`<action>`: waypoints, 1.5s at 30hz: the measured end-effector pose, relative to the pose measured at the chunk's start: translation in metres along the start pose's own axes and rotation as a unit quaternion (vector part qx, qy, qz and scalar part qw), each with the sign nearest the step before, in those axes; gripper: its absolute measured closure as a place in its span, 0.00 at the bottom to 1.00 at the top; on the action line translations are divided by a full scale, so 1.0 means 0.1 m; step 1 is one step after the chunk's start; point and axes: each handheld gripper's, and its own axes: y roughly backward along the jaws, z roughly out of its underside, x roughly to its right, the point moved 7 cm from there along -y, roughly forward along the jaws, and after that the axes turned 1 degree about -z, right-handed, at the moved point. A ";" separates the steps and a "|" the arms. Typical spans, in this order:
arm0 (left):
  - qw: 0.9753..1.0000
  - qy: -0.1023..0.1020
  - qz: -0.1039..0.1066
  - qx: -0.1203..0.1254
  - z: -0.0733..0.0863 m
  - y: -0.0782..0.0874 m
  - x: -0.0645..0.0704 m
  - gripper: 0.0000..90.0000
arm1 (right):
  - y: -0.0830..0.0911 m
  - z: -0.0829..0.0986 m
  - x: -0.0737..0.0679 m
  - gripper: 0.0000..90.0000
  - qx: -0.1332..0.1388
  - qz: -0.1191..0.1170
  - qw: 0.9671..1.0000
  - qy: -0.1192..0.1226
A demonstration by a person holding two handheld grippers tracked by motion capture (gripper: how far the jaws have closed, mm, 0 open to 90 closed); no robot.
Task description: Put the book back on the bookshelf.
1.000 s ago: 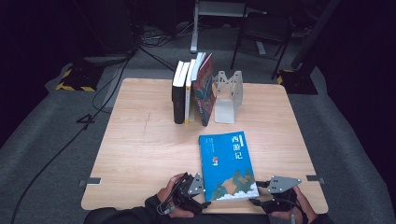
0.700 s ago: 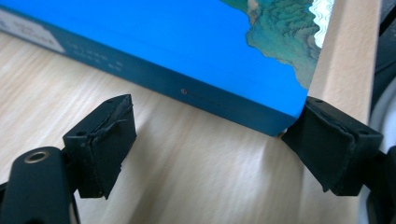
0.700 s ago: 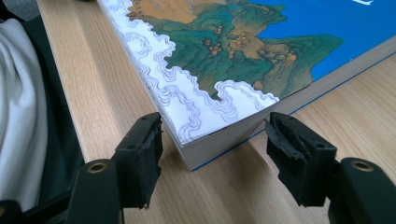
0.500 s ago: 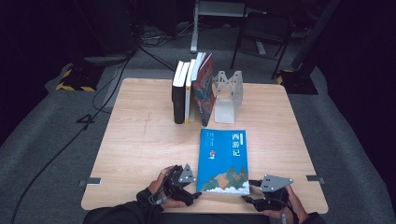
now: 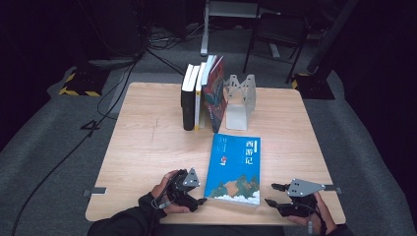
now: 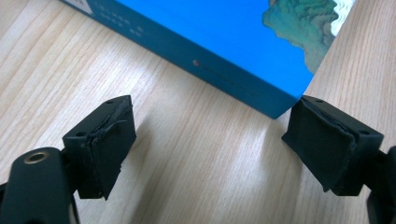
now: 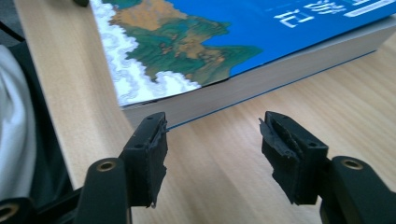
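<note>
Blue book (image 5: pixel 233 168) lies flat, long axis running near-to-far.

Both black two-jaw grippers rest low and level: left gripper (image 5: pixel 200 200) gaping wide, right gripper (image 5: pixel 272 194) likewise parted, each hand-held.

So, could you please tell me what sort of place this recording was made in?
Probably a recording studio or lab rather than a home: a lone wooden table on grey carpet, dark surroundings, cables trailing over the floor, and equipment stands behind.
</note>
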 end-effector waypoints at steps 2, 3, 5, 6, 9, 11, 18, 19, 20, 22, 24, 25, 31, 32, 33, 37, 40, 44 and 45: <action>1.000 0.004 -0.001 0.000 0.03 0.03 -0.01 0.20 | 0.01 -0.01 0.03 0.46 -0.002 0.004 1.000 -0.005; 1.000 0.004 -0.001 0.000 0.03 0.03 -0.01 0.21 | 0.01 -0.01 0.03 0.46 -0.002 0.004 1.000 -0.005; 1.000 0.011 0.006 0.004 0.02 0.03 0.01 0.21 | 0.03 -0.05 0.04 0.46 0.006 0.006 1.000 -0.010; 1.000 0.011 0.007 0.007 0.01 0.04 0.02 0.21 | 0.04 -0.08 0.04 0.46 0.012 0.001 1.000 -0.017; 1.000 0.011 0.001 0.010 0.00 0.05 0.00 0.21 | 0.05 -0.20 0.05 0.45 0.020 0.009 1.000 -0.020; 1.000 0.010 0.003 0.009 0.00 0.07 -0.02 0.20 | 0.04 -0.28 0.04 0.45 0.025 -0.001 0.999 -0.023; 1.000 0.010 0.009 0.013 0.00 0.09 -0.05 0.18 | -0.16 -0.37 0.13 0.42 0.001 -0.012 0.999 -0.040; 1.000 0.013 0.012 0.020 -0.01 0.11 -0.04 0.19 | -0.18 -0.37 0.16 0.44 -0.005 0.001 0.999 -0.034; 0.999 0.013 0.012 0.026 -0.03 0.12 -0.02 0.21 | -0.19 -0.37 0.17 0.45 -0.013 0.012 1.000 -0.025; 0.999 0.007 0.017 0.037 -0.09 0.14 0.05 0.21 | -0.17 -0.34 0.19 0.46 -0.019 0.012 1.000 -0.014; 0.999 -0.002 0.023 0.046 -0.15 0.13 0.11 0.21 | -0.16 -0.26 0.20 0.46 -0.030 0.002 0.999 -0.023; 0.998 -0.004 0.026 0.049 -0.19 0.11 0.15 0.22 | -0.16 -0.23 0.20 0.46 -0.034 0.000 0.999 -0.021; 0.997 -0.033 0.044 0.058 -0.37 0.03 0.32 0.23 | -0.25 -0.08 0.11 0.44 -0.061 -0.039 0.997 -0.011; 0.997 -0.039 0.041 0.058 -0.43 0.02 0.34 0.23 | -0.26 -0.09 0.10 0.44 -0.060 -0.041 0.997 -0.006; 0.997 -0.039 0.041 0.058 -0.43 0.02 0.34 0.23 | -0.26 -0.09 0.10 0.44 -0.060 -0.041 0.997 -0.006; 0.996 -0.043 0.043 0.070 -0.50 0.02 0.35 0.23 | -0.20 -0.15 0.10 0.44 -0.022 -0.044 0.999 -0.014; 0.995 -0.047 0.043 0.075 -0.59 0.00 0.38 0.23 | -0.18 -0.22 0.10 0.43 -0.019 -0.033 0.999 -0.005; 0.995 -0.063 0.045 0.067 -0.66 -0.08 0.46 0.23 | -0.21 -0.28 0.07 0.44 -0.016 -0.024 1.000 0.006; 0.995 -0.063 0.045 0.067 -0.66 -0.08 0.46 0.23 | -0.22 -0.27 0.06 0.43 -0.024 -0.027 0.999 0.011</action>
